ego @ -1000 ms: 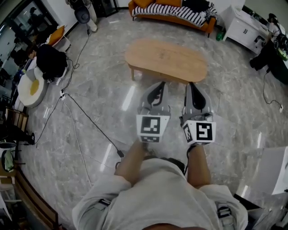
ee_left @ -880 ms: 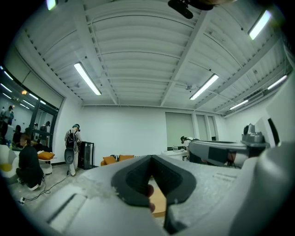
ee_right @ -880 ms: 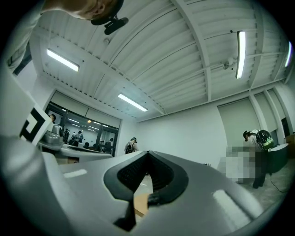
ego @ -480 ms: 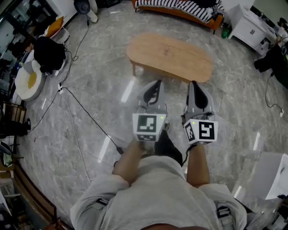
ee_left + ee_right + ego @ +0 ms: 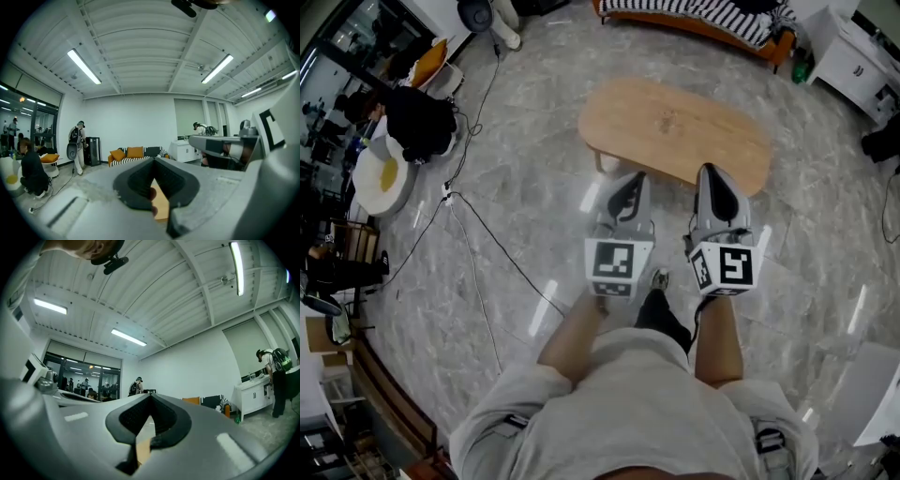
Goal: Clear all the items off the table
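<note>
Table (image 5: 675,131) bare, just ahead of both claws — left claw (image 5: 627,183), right claw (image 5: 713,178) fully closed, empty

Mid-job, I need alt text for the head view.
A person, seen from above, holds the left claw and right claw, both shut and empty, pointed at an oval wooden table just ahead on a marbled floor. A striped sofa stands beyond it.
</note>
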Demonstrator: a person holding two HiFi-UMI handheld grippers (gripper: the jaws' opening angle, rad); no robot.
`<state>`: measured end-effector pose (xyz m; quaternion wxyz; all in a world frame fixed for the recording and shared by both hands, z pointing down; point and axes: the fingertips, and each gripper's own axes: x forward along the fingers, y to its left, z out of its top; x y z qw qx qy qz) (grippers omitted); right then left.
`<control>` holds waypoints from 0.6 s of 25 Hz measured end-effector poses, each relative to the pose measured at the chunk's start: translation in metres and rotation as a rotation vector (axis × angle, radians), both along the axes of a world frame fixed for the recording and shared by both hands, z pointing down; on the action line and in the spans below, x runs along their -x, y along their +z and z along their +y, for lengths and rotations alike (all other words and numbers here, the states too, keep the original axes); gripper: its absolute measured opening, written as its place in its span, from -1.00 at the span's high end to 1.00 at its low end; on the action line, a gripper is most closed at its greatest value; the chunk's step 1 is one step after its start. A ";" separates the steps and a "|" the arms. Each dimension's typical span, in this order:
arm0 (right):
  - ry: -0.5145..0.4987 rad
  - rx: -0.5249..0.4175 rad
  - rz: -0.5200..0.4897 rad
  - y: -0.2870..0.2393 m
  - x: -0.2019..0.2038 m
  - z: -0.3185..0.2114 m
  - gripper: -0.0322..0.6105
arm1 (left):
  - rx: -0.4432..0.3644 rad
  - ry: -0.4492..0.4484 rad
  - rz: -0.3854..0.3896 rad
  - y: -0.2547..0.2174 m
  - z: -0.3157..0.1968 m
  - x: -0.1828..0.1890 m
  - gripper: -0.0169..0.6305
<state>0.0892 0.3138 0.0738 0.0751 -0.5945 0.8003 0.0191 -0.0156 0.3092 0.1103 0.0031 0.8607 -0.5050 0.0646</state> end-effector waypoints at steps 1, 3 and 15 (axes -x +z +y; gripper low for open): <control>-0.004 0.004 -0.004 0.003 -0.007 -0.011 0.88 | 0.004 -0.001 -0.009 0.002 -0.011 -0.007 0.89; -0.007 0.008 -0.017 0.006 -0.018 -0.032 0.88 | 0.008 -0.002 -0.026 0.004 -0.032 -0.017 0.89; -0.016 0.029 -0.029 0.014 -0.048 -0.125 0.88 | 0.035 -0.024 -0.036 0.016 -0.125 -0.034 0.89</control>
